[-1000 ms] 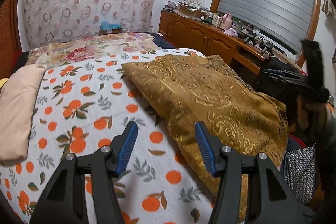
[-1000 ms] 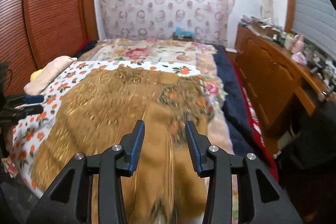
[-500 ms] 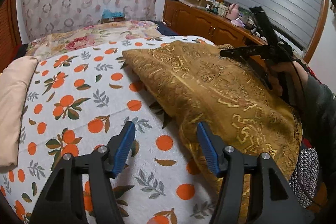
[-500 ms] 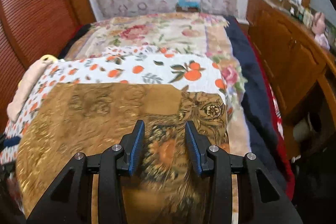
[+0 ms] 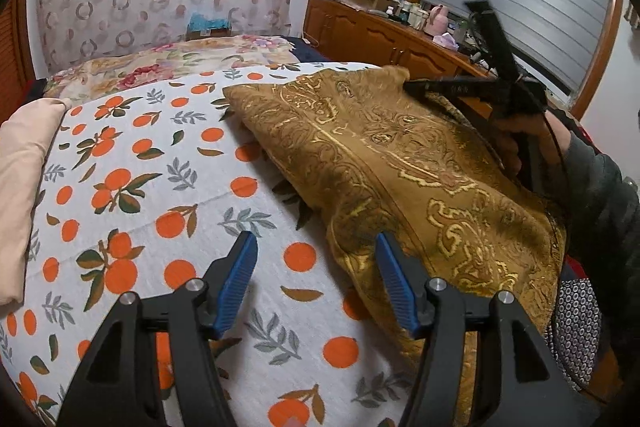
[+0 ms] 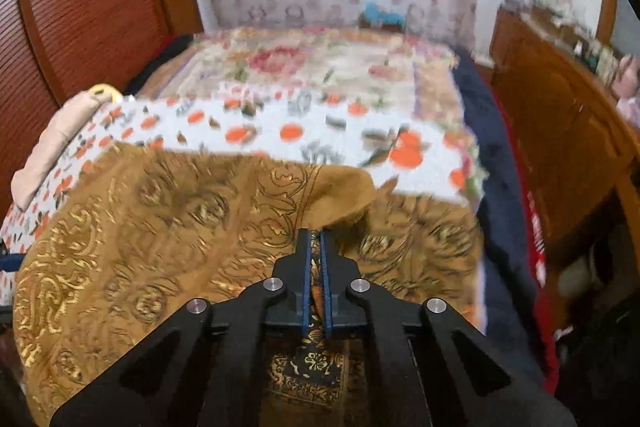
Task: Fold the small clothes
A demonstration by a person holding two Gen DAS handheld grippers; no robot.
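Bed: a white bedspread printed with oranges and leaves (image 5: 132,187) covers the near part; a floral quilt (image 5: 168,63) lies beyond it, toward the far wall.
Task item: a golden-brown brocade cloth with scroll pattern (image 5: 392,163) lies on the right half of the bedspread, its near edge hanging over the bed's near side.
Cloth detail: at the far edge a plain brown corner (image 6: 344,195) is turned up from the patterned face.
Right tongs (image 6: 316,247): blue pads pressed together, with patterned cloth pinched between them just below the turned-up corner.
Right hand (image 5: 520,143): in a dark sleeve, seen from the left camera holding the tool at the cloth's far right edge.
Left tongs (image 5: 312,267): jaws apart, nothing between the pads; poised over the bedspread, beside the cloth's near left edge.
Other item: a folded pale pink cloth (image 5: 20,179) rests at the bed's left edge, well apart from the brocade.
Surroundings: a wooden sideboard (image 5: 384,39) with clutter stands at far right.
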